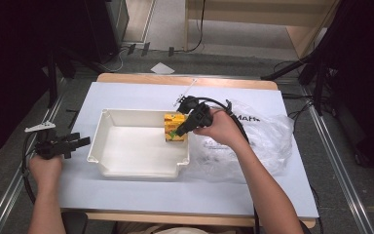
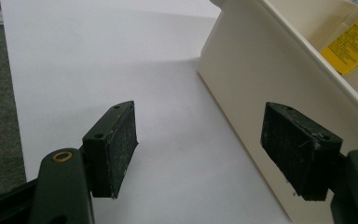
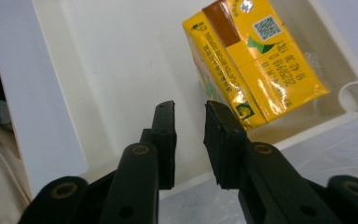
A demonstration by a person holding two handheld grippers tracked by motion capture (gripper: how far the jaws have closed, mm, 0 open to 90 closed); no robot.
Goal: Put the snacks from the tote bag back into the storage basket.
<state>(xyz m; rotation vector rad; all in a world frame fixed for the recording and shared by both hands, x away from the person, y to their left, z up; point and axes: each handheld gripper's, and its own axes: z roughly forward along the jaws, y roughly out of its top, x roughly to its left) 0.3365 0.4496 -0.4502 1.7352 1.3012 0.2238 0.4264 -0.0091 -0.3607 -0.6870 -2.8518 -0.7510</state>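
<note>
A yellow carton pack [image 3: 254,65], a boxy bundle with crisp corners wrapped in glossy film that throws white glints, lies tilted in the far right corner of a cream plastic tray [image 1: 126,165]. Its upper face carries a brown band, a small square code patch, a green mark and rows of dark printed digits, while the side face bears fine lines of text running along its length. In the high view the pack [image 1: 175,127] sits close against the tray's right wall. The right gripper [image 3: 189,122] hangs just beside the pack, its black jaws parted by a narrow gap with nothing between them; the right-hand jaw is right at the pack's lower corner, though whether it touches cannot be told. The jaws are matte black blocks with rough, rubbery pads and brass-coloured pins at the links. The tray is smooth and shallow, with rounded corners, a rolled rim and a round recess moulded at one corner. To its right lies a crumpled clear plastic bag [image 1: 268,141], wrinkled and shiny, with dark lettering near its top. Everything rests on a flat white table [image 1: 175,195] with a pale wooden edge. The left gripper [image 2: 198,149] hovers over bare table near the tray's left outer wall, its jaws wide apart and empty.
</note>
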